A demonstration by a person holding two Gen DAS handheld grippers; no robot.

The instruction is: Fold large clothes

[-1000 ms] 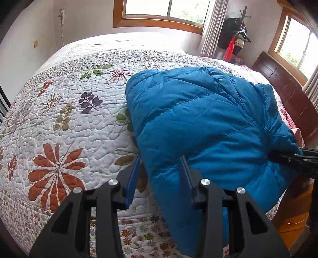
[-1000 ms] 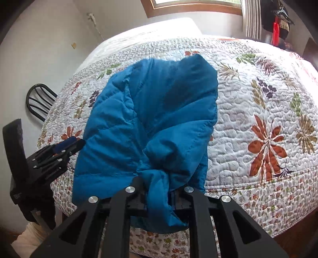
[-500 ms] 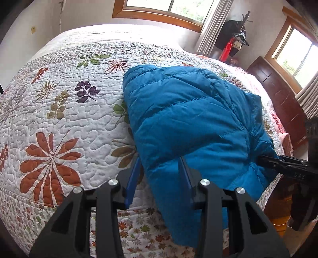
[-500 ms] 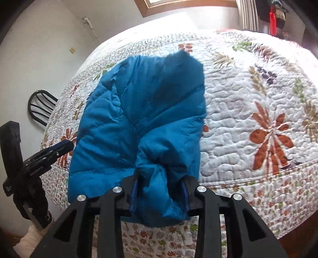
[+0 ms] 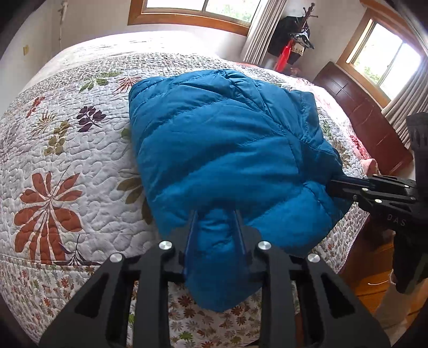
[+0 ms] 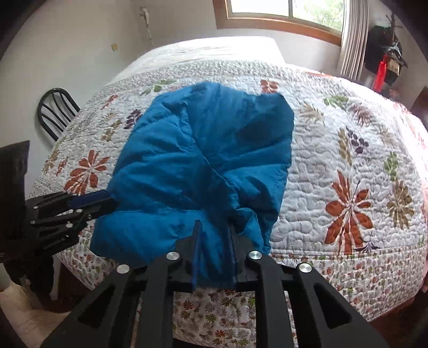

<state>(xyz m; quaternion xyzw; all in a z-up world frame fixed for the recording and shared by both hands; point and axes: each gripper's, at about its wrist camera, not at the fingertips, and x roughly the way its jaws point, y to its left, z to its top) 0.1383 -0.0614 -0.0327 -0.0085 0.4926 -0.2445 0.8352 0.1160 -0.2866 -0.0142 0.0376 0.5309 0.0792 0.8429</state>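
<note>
A blue puffer jacket [image 5: 224,150] lies bunched on the floral quilt of a bed [image 5: 67,150], its near end hanging over the bed's edge. My left gripper [image 5: 216,216] is shut on a fold of the jacket's near left end. My right gripper [image 6: 214,227] is shut on the jacket's [image 6: 203,166] near right end. Each gripper shows in the other's view: the right one [image 5: 374,190] at the jacket's right side, the left one [image 6: 67,208] at its left side.
A dark wooden headboard [image 5: 361,117] stands at the right of the bed. A black chair [image 6: 56,112] stands by the bed's left side. Windows [image 5: 200,10] lie behind, with a coat stand [image 5: 291,42] in the corner. Wooden floor [image 5: 374,283] lies below.
My left gripper moved right onto the jacket's near end and closed on it. The right gripper kept its hold. The jacket's near edge is now gathered and lifted between both grippers.
</note>
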